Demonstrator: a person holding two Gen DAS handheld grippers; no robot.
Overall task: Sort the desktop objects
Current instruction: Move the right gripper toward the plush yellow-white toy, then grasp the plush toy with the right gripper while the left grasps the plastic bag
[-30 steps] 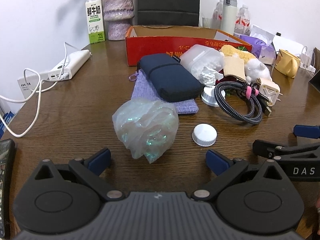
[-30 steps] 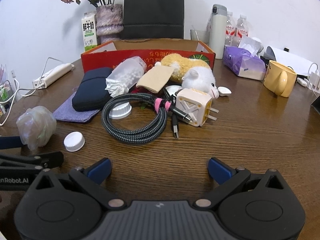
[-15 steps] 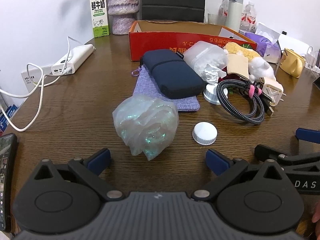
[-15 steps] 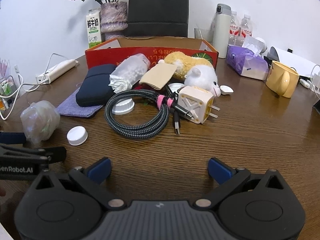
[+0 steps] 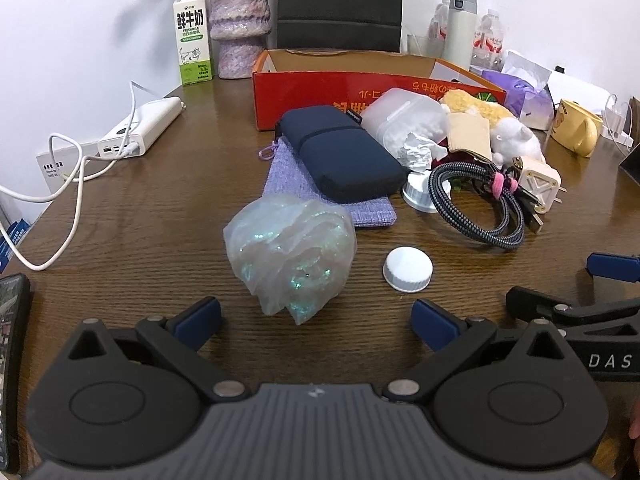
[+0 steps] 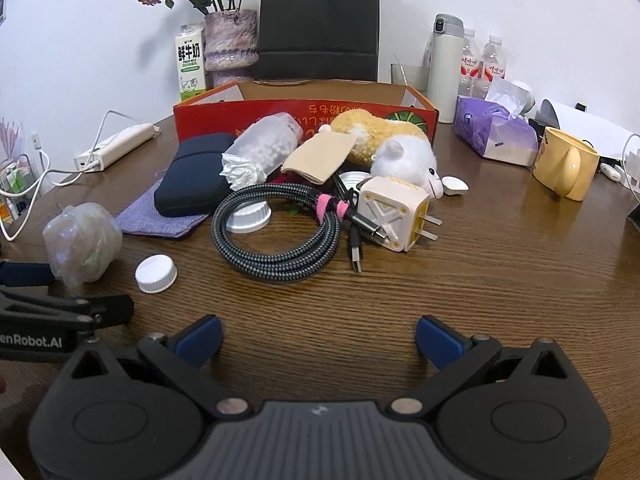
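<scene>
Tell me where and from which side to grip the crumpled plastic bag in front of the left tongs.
Grip the crumpled plastic bag across its bulging middle, coming straight forward with the open left tongs. It sits alone, centred between the fingers, soft enough to squeeze; the white bottle cap lies clear to its right.

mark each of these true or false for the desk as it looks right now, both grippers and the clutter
1. Both grippers are open and empty. True: left gripper, right gripper.
2. The loose white cap sits inside the red box. False: it lies on the table.
3. The dark case rests on the purple cloth. True.
4. The yellow mug is upside down. False: upright.
5. The crumpled plastic bag is gripped. False: it lies free.
</scene>
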